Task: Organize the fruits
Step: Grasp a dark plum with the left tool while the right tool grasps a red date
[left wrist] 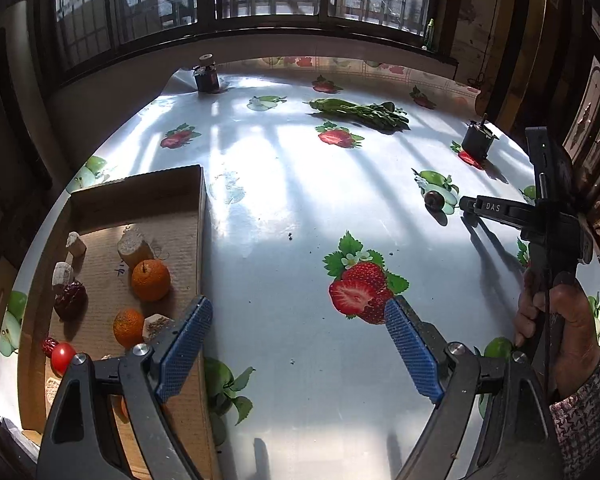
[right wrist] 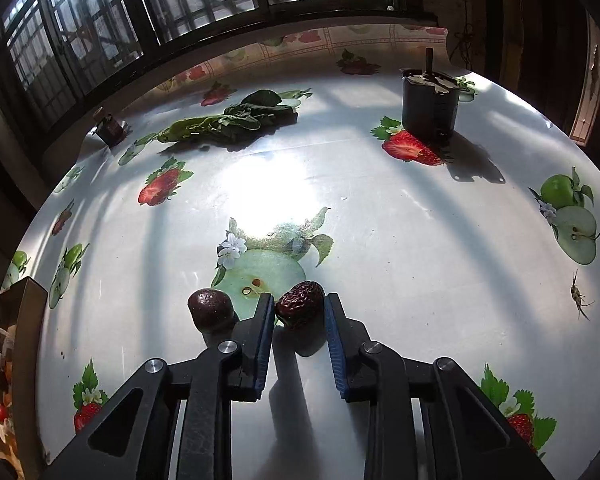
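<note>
1. The right gripper (right wrist: 299,314) is seen closed on a wrinkled dark-red dried date (right wrist: 300,304); both blue ribbed pads (right wrist: 265,344) appear to press its sides. The date looks to rest on, or just above, the glossy fruit-print tablecloth (right wrist: 380,240), over a printed green apple half.
2. A round dark-purple fruit (right wrist: 210,307) lies just beside the outside of the left jaw, apparently touching it. It is judged at risk of being nudged when the date is raised.
3. The left gripper (left wrist: 300,344) is held open and empty, its blue pads well apart, over the near part of the table beside the brown cardboard box (left wrist: 202,216).
4. The box stands at the left edge of the table and holds two oranges (left wrist: 150,280), a small red tomato (left wrist: 63,356), dark-red dates (left wrist: 71,298) and pale chunks.
5. The step in hand is judged to be carrying the gripped date to the box. A straight lift is advised before travel, with firm but gentle pressure since the skin looks soft.
6. Leafy green vegetables (right wrist: 236,122) lie toward the far edge, and a dark square container (right wrist: 430,110) stands toward the far right; both are well clear of the route.
</note>
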`<state>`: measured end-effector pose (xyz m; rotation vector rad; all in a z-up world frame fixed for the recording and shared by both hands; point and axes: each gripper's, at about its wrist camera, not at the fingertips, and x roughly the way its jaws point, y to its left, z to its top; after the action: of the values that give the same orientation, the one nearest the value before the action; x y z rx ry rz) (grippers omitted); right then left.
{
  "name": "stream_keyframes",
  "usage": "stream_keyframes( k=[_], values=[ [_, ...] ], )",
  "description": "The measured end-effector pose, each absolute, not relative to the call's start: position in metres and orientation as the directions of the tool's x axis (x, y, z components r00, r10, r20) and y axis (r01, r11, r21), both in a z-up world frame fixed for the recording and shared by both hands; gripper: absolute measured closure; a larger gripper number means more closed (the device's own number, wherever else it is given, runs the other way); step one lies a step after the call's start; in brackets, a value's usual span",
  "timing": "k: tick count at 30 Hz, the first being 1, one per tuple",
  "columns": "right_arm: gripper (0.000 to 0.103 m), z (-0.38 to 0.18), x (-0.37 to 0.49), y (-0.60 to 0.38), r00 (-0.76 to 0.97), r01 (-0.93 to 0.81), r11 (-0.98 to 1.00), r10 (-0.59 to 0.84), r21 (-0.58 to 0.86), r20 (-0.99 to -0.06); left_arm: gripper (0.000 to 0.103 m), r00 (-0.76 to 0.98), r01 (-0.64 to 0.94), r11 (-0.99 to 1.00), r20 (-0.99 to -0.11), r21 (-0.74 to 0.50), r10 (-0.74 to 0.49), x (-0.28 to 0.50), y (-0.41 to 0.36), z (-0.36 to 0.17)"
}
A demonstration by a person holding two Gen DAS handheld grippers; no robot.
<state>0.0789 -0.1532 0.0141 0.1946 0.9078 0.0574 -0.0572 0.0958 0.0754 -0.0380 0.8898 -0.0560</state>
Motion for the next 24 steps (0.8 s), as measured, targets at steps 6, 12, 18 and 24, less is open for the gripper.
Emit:
stream_keyframes(
  k=[6,12,18,24],
  values=[
    [0.076,0.026,0.043,-0.186,0.627,0.063,0.978,0.116,0.198,-0.771,0.016,0.589,0.127,0.987,-0.793,-0.101,-0.156,-0.005,0.051,0.066],
    [0.076,0.026,0.012,-0.207,0.652,0.058,0.970,0.142,0.236,-0.745,0.038,0.552,0.209,0.971,-0.805,-0.119,-0.217,0.051,-0.009,0.044],
    [0.076,0.022,0.018,-0.210,0.632,0.035,0.954,0.209,0.297,-0.746,0.038,0.574,0.236,0.969,-0.795,-0.068,-0.195,0.089,-0.044,0.024],
    [0.076,0.021,0.019,-0.209,0.629,0.032,0.954,0.213,0.298,-0.748,0.076,0.568,0.275,0.960,-0.797,-0.054,-0.207,0.092,-0.054,0.013]
  ],
)
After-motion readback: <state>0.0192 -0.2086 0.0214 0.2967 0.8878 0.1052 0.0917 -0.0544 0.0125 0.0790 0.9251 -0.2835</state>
